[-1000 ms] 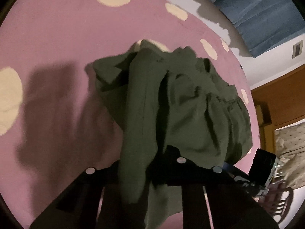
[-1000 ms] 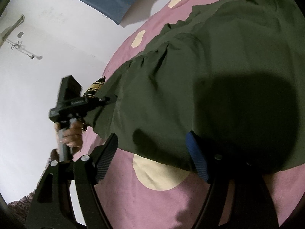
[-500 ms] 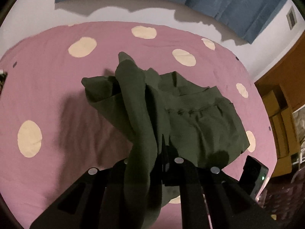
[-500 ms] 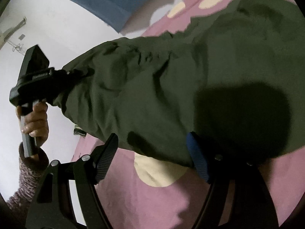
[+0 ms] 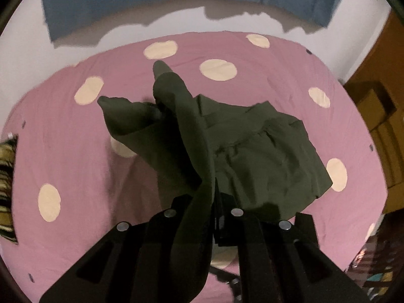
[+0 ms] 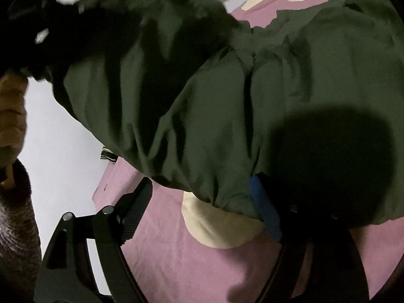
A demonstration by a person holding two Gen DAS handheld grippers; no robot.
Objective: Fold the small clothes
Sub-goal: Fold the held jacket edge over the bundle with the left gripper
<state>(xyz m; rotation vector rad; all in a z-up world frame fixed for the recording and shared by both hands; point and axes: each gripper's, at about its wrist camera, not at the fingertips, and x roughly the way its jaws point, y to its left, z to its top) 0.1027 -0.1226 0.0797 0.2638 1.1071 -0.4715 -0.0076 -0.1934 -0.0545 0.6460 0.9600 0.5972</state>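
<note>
A dark olive green garment lies partly on a pink bedsheet with cream dots. My left gripper is shut on a fold of the garment and holds it up off the bed; cloth drapes down over its fingers. In the right wrist view the garment fills most of the frame. My right gripper is open at the garment's lower hem; its blue-padded right finger touches the cloth, the left finger is clear of it. The left gripper shows at top left, lifting the cloth.
Blue curtains hang on the white wall behind the bed. Wooden furniture and boxes stand at the right. A striped yellow-black item lies at the bed's left edge. The person's hand and sleeve are at the left.
My left gripper has risen and pulled back with the garment's edge, lifting it well off the bed. The right gripper has stayed open at the hem.
</note>
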